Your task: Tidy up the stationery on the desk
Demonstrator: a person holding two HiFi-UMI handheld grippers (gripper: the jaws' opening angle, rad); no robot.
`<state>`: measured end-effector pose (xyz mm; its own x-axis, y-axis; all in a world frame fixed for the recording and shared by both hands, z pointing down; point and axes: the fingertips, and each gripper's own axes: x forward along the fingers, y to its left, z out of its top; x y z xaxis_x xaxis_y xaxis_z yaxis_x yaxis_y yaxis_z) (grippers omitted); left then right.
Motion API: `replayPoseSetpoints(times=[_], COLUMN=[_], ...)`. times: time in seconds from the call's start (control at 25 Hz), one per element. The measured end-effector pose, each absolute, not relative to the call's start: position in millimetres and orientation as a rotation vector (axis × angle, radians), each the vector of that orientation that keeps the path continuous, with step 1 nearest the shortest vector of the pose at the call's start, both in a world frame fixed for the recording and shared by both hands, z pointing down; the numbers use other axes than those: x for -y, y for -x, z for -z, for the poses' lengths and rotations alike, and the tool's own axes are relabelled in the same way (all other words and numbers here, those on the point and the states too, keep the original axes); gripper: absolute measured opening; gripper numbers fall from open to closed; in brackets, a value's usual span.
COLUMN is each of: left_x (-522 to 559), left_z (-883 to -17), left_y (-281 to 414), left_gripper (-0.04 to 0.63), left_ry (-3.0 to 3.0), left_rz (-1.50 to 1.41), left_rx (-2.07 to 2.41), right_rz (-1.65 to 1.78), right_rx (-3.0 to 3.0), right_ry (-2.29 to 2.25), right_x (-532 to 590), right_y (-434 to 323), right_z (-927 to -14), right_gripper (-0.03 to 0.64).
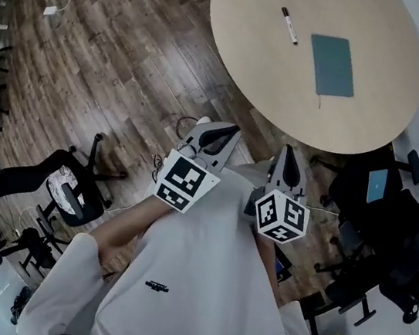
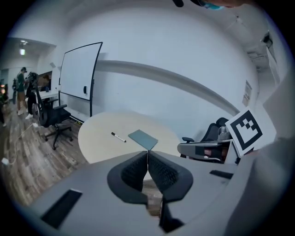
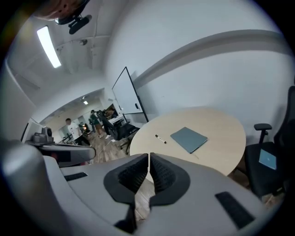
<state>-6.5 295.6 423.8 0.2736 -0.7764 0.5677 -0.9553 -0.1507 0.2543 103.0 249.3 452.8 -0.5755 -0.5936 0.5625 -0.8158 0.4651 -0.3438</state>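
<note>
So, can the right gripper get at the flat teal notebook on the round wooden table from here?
Probably not yet: the right gripper is shut and held short of the round wooden table. Nothing covers the flat teal notebook.

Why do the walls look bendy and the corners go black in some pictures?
Left gripper view and right gripper view: a wide-angle lens bends the whiteboard and wall, with black corners. Head view: lines look straighter, and the round table is evenly lit.

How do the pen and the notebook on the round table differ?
The pen is a thin white stick with dark ends; the notebook is a broad teal-grey rectangle. The pen is far smaller than the notebook. Both lie flat on the table, side by side, not touching.
</note>
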Motion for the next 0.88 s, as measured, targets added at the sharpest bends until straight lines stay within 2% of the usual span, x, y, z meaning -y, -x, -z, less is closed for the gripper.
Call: replayPoseSetpoints(times=[0.16,0.28,0.6,0.88], left_x=[-322.8,-339.6,-314.3,-240.1], left_z=[-413.3,-415.2,-412.9,-415.5], left_y=[74.4,98.1,86.0,76.7], left_gripper=[0.021,0.021,0.021,0.021], left_ry=[-2.056,-2.086,-2.152,-2.196], left_rz=[-0.425,-0.432,-0.428,-0.483], left_rx=[1.487,1.416,1.288,1.277], right_rz=[-0.813,-0.778,-0.881,-0.908], right_rx=[2.326,2.29,2.235,2.245], right_ry=[-1.296,-1.344,-1.497,-1.509], right_x=[-290.3,-310.7,-293.4,-223.0], right_y=[-50.6,-37.2,-41.6,-46.2], right_z=[-436.5,-426.0,-419.1,-440.7], right_gripper=[0.038,0.038,0.038,0.038])
